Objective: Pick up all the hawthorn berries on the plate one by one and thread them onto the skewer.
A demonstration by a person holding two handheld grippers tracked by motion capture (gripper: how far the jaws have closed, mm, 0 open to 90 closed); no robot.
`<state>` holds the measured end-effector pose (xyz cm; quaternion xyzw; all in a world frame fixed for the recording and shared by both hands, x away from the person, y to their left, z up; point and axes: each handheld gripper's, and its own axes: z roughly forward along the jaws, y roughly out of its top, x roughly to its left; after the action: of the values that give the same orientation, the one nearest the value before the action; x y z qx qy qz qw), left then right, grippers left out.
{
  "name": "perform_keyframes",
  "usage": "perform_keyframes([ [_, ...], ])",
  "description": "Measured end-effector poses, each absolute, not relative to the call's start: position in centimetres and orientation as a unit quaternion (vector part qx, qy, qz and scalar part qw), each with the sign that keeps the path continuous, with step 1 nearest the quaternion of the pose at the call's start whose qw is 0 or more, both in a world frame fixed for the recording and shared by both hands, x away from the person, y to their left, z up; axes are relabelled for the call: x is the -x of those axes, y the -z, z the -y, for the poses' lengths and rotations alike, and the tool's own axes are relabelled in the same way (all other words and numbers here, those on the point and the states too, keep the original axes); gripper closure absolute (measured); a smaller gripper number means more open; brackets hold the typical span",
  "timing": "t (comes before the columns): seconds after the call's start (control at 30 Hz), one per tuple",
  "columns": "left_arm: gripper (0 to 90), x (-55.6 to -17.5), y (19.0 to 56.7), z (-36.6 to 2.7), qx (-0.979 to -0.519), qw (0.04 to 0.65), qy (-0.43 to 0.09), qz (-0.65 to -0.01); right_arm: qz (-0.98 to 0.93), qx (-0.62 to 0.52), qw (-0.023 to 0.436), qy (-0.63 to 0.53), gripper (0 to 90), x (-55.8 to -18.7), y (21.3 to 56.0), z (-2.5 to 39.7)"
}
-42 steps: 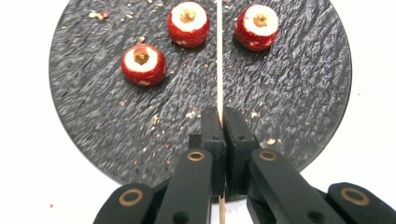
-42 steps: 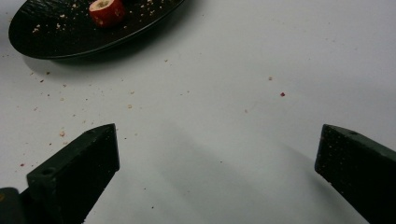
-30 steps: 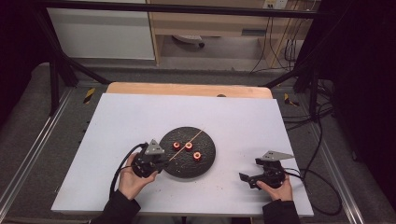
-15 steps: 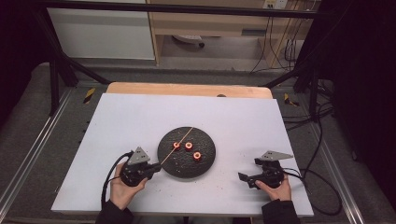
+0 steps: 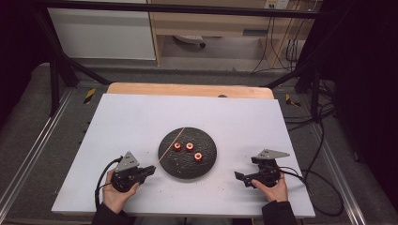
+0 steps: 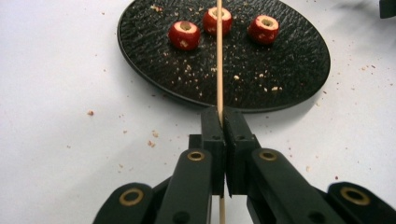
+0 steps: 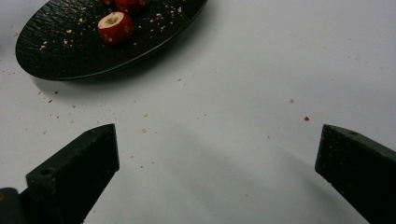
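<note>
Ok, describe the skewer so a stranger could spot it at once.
Start at the round black plate in the middle of the white table. The skewer is the thin pale wooden stick running across the plate's left side, its near end clamped in the left gripper. Unlike the three red fruit pieces beside it, it is long, straight and tan.
</note>
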<state>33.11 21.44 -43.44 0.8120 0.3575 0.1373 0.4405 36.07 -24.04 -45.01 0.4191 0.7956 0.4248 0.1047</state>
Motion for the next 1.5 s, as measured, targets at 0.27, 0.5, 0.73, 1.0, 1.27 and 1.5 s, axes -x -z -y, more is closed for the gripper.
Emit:
perform_keyframes([
  [0.27, 87.9, -33.1, 43.8, -21.6, -0.809, 0.445, -0.133, -0.361, -0.805, -0.401, 0.111, -0.423, 0.8, -36.4, 44.1, 21.7],
  [0.5, 87.9, -32.9, 43.7, -21.7, -0.807, 0.448, -0.135, -0.361, -0.818, -0.384, 0.114, -0.412, 2.8, -37.1, 42.2, 18.8],
  [0.73, 87.9, -32.8, 43.7, -21.6, -0.808, 0.45, -0.135, -0.356, -0.84, -0.372, 0.11, -0.379, 7.6, -38.6, 40.8, 15.4],
  [1.0, 87.9, -32.9, 44.0, -21.6, -0.809, 0.449, -0.13, -0.355, -0.859, -0.364, 0.092, -0.348, 18.0, -40.1, 40.0, 12.2],
  [1.27, 87.9, -32.9, 43.9, -21.7, -0.808, 0.45, -0.133, -0.355, -0.874, -0.362, 0.07, -0.316, 30.0, -41.6, 39.6, 9.8],
  [1.5, 87.9, -32.8, 43.9, -21.6, -0.809, 0.45, -0.134, -0.354, -0.875, -0.381, 0.047, -0.296, 41.7, -42.6, 39.8, 8.2],
])
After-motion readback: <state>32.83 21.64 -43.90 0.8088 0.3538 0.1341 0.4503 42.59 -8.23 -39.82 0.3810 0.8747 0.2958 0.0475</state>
